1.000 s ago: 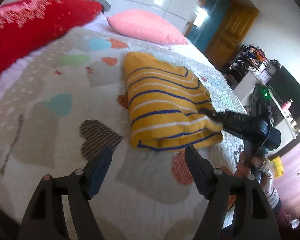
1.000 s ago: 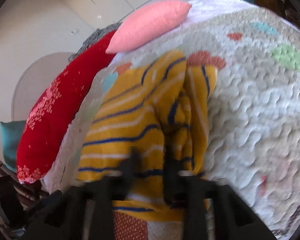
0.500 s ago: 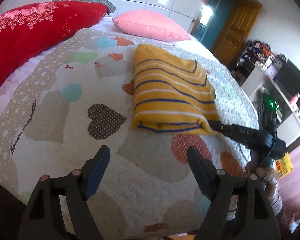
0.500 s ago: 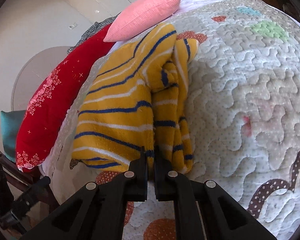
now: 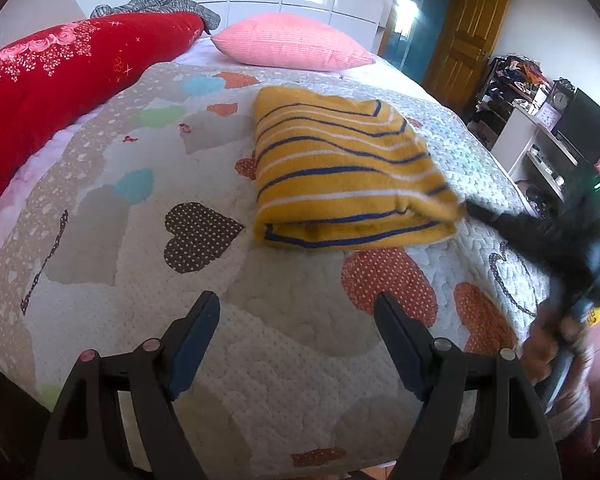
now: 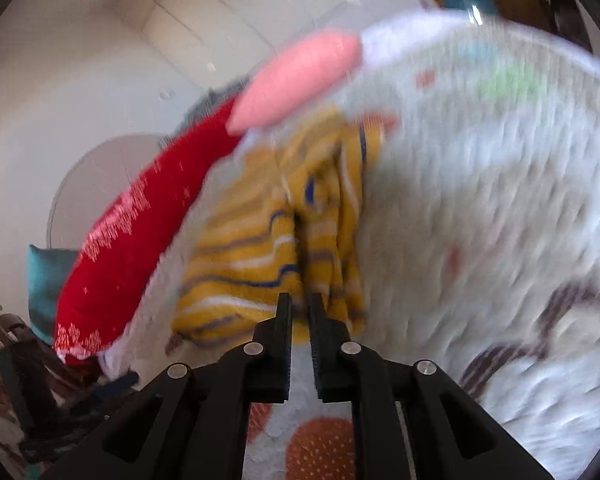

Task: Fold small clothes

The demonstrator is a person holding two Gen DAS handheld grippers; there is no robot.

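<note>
A yellow garment with blue and white stripes point(image 5: 340, 172) lies folded on the bed's heart-patterned quilt point(image 5: 140, 208). It also shows, blurred, in the right wrist view point(image 6: 268, 256). My left gripper point(image 5: 296, 332) is open and empty, over the quilt short of the garment. My right gripper point(image 6: 300, 312) has its jaws nearly together with a thin gap and nothing between them, just off the garment's near corner. It appears blurred at the garment's right corner in the left wrist view point(image 5: 476, 213).
A red bolster point(image 5: 60, 80) and a pink pillow point(image 5: 292, 42) lie at the head of the bed. A grey cloth point(image 5: 156, 4) sits behind them. A wooden door point(image 5: 460, 40) and cluttered shelves point(image 5: 540, 120) stand to the right, past the bed's edge.
My right gripper has let go of the garment's corner and pulled back. The left gripper has drawn back and risen, still open. The garment stays folded on the quilt.
</note>
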